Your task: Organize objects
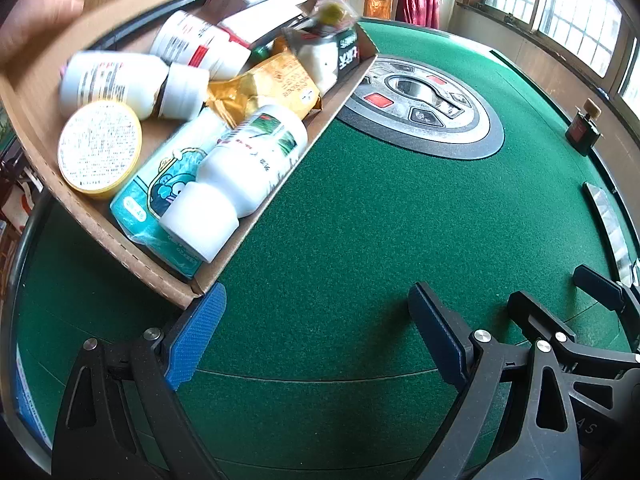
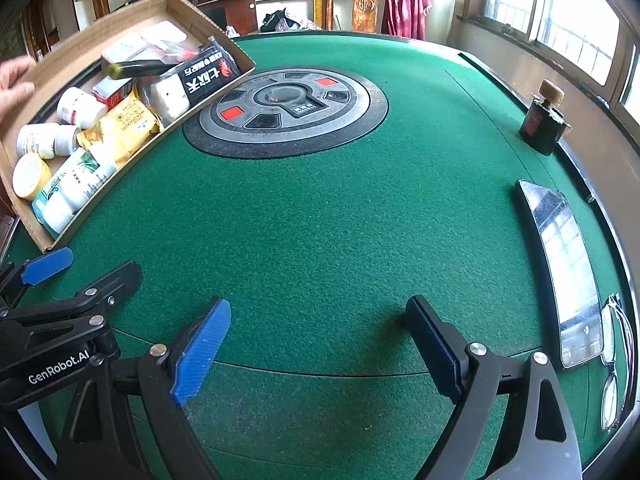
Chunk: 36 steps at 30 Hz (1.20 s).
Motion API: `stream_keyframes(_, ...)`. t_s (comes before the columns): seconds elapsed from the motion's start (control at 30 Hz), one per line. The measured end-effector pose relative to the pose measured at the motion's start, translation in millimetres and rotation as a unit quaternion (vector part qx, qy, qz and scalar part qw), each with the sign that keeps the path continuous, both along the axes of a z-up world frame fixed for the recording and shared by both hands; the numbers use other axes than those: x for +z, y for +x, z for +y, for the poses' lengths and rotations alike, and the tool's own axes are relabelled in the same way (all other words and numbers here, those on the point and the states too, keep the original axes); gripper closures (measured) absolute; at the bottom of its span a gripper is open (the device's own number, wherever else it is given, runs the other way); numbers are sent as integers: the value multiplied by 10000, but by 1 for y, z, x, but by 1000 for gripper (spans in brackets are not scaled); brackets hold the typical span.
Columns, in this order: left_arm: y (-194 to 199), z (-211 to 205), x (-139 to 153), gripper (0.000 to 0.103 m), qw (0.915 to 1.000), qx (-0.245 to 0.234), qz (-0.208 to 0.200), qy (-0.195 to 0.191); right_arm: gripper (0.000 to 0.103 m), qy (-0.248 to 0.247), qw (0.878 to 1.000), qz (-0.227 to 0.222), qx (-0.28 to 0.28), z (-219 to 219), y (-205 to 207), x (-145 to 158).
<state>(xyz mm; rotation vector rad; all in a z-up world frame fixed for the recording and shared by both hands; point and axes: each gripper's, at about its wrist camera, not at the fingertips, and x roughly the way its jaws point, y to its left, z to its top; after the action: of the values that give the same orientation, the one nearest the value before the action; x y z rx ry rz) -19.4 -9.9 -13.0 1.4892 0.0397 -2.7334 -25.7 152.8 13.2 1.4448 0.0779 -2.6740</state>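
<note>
A shallow cardboard tray (image 1: 36, 92) (image 2: 72, 52) is tilted at the table's far left, with a bare hand (image 1: 32, 16) (image 2: 12, 80) on its far edge. It holds white bottles (image 1: 248, 168), a round yellow tin (image 1: 100, 146), a teal pack, a gold pouch (image 1: 276, 84) (image 2: 124, 128), a black snack pack (image 2: 204, 72) and small boxes. My left gripper (image 1: 316, 340) is open and empty, its left fingertip (image 1: 200, 332) just below the tray's near corner. My right gripper (image 2: 316, 348) is open and empty over bare felt. The left gripper (image 2: 80, 268) also shows in the right wrist view.
The green felt mahjong table (image 2: 320, 220) has a round control hub (image 2: 286, 108) (image 1: 420, 104) in the middle. A dark perfume bottle (image 2: 544, 120) (image 1: 584, 128) stands at the right edge. A phone (image 2: 568, 264) and glasses (image 2: 616, 360) lie at the near right.
</note>
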Motion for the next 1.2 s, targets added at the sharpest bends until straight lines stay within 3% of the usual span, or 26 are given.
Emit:
stream_keyframes(0.3,6,0,0,10,9996,284,9,-10,13,-4,10000,-4,1,0,-1,0)
stream_keyframes(0.73,8,0,1,10,9996,298,12,-13,11,2,10000,-12,-36,1,0,0)
stream_keyframes(1.07,9,-4,3,7,9995,326,-14,-16,8,-6,10000,-36,-71,4,5,0)
stream_keyframes(1.2,7,-6,1,0,9992,383,-69,-61,7,-16,10000,-40,-80,5,5,1)
